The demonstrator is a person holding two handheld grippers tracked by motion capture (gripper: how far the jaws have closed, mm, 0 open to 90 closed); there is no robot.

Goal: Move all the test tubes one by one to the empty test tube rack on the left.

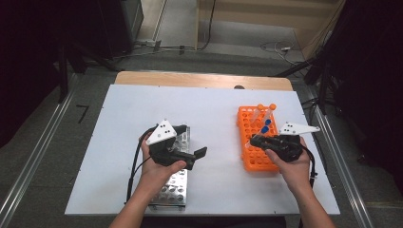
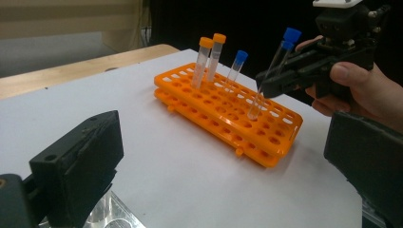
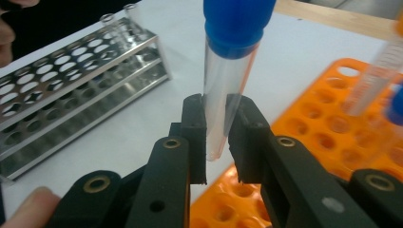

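A white rectangular surface [image 1: 209,104] sits on a wooden top whose tan far edge [image 1: 199,79] shows beyond the white sheet. Two racks lie directly on the surface. At the right, toward the far side, lies an orange plastic tube rack [image 1: 248,142] with rows of round holes, its long side running from near to far; a few capped tubes stand upright in its far end. At the left, reaching to the near edge, lies a metal tube rack [image 1: 177,187] of shiny perforated plates, also running near to far. The two racks are well apart, with bare white surface between them.
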